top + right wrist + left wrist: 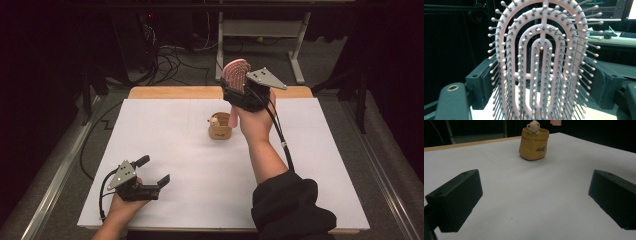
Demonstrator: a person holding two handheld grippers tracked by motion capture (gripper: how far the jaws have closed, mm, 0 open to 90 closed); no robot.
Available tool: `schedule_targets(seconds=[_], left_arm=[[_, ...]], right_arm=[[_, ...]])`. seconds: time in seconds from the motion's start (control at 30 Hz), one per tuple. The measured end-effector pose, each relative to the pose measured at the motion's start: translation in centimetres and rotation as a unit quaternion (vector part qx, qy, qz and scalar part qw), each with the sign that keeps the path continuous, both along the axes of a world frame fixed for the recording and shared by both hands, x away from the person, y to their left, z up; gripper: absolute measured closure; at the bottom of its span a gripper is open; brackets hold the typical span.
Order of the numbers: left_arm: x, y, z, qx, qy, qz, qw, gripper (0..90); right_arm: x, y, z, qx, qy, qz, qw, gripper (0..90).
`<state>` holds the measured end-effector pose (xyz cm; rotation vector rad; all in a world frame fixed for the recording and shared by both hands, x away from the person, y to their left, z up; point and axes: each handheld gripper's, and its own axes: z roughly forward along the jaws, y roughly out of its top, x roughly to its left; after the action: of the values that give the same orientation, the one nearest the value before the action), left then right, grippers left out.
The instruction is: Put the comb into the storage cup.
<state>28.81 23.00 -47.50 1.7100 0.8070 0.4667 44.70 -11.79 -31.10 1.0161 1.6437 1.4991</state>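
One pink hairbrush (544, 62) clamped in right gripper (243, 86) fingers; left gripper (151, 171) fingers apart

On the white sheet (200, 165) your one obstacle is the small tan pot (220, 126) with its bear figure, standing toward twelve o'clock of centre. Your right gripper (239, 80), clamped on the pink hairbrush (235, 75), hangs just past the pot at one o'clock. From your left gripper (152, 171) at seven o'clock, the way to the pot is bare sheet
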Motion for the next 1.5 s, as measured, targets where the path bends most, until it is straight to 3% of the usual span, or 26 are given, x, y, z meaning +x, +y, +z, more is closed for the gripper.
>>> schedule_targets(seconds=[0.83,1.5], left_arm=[[-0.1,0.2,0.0,-0.006,-0.002,0.0,1.0,0.0],[-0.1,0.4,0.0,-0.005,-0.002,0.001,1.0,0.0]], right_arm=[[2.7,2.0,-0.8,0.009,0.006,-0.002,0.9999,20.3],[3.8,2.6,-2.7,-0.009,0.027,-0.006,0.9996,20.3]])
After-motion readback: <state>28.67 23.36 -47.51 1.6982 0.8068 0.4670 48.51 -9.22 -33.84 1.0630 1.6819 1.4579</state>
